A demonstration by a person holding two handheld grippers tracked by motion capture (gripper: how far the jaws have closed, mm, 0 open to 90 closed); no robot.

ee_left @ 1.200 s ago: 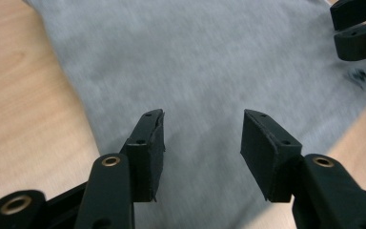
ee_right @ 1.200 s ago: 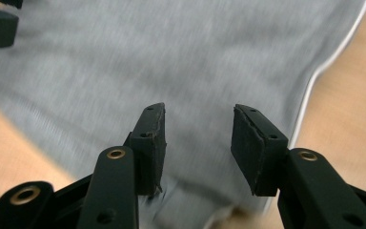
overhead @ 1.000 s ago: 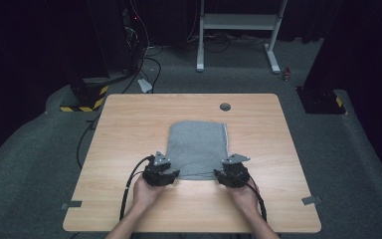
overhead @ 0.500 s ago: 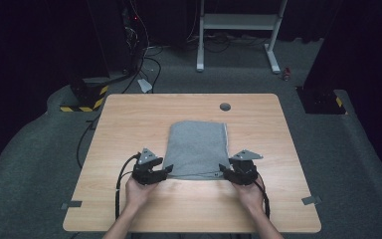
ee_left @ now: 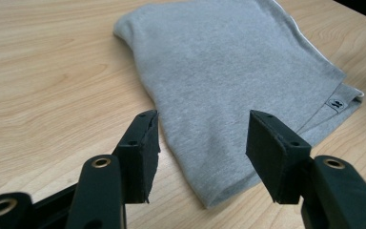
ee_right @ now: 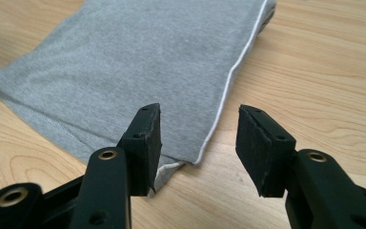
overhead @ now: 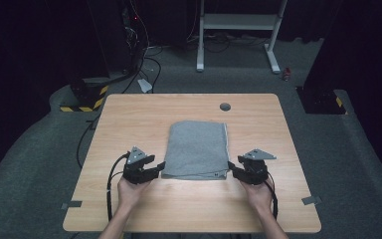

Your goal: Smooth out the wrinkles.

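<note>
Tongs, left (overhead: 160, 166) and right (overhead: 232, 167), hang released beside the folded grey garment's (overhead: 197, 148) near corners, apparently finished squaring it on the tabletop (overhead: 129, 119)

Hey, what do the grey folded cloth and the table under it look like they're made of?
The cloth looks like soft knit cotton jersey, matte heather grey: a fine fuzzy weave, a stitched hem, a white edge seam and a small sewn tag show. The table looks like light wood or wood-look laminate, smooth with a slight sheen; the grain lines are plain, but which of the two I can't tell.
</note>
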